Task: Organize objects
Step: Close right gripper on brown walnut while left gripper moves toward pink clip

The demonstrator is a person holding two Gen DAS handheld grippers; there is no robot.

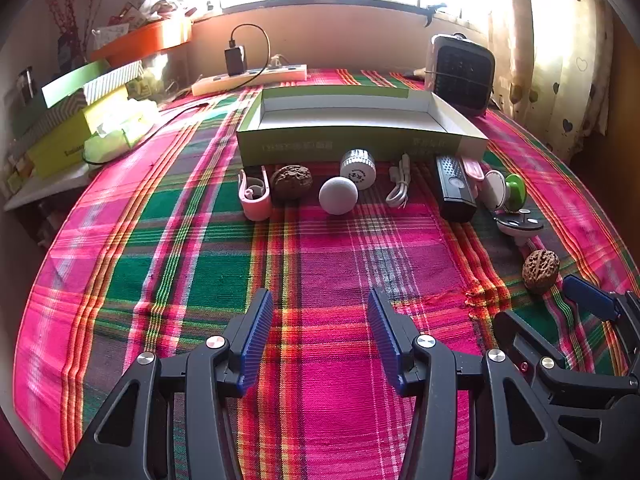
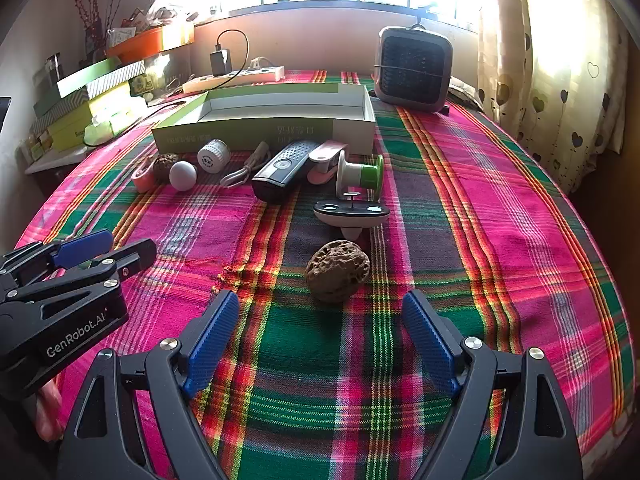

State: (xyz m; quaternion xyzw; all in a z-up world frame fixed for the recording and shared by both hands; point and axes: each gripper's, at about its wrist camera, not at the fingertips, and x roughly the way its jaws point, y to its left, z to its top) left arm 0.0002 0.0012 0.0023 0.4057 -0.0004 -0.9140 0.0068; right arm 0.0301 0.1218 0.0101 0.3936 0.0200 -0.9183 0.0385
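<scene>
blue-padded jaws of the right gripper [image 2: 320, 344] are standing wide and empty, angling down at the plaid cloth [image 2: 500, 240], with the near walnut [image 2: 337, 271] sitting just ahead at twelve o'clock, untouched. the left gripper [image 1: 320, 336] is also gaping wide over bare cloth, holding nothing.

judging from the layout, the step in hand is picking up this walnut and carrying it to the open green box [image 2: 256, 128], lying farther off at about eleven o'clock. doing it well likely means centring the jaws on the shell and closing gently, since the round, pitted shell could be rolling or squirting out of a pinch off its middle.

the walnut's long axis is running roughly nine to three across the right wrist view, so the pads would be meeting its ends unless the wrist is turning. the box's long axis is running roughly the same way, its open top facing up.
</scene>
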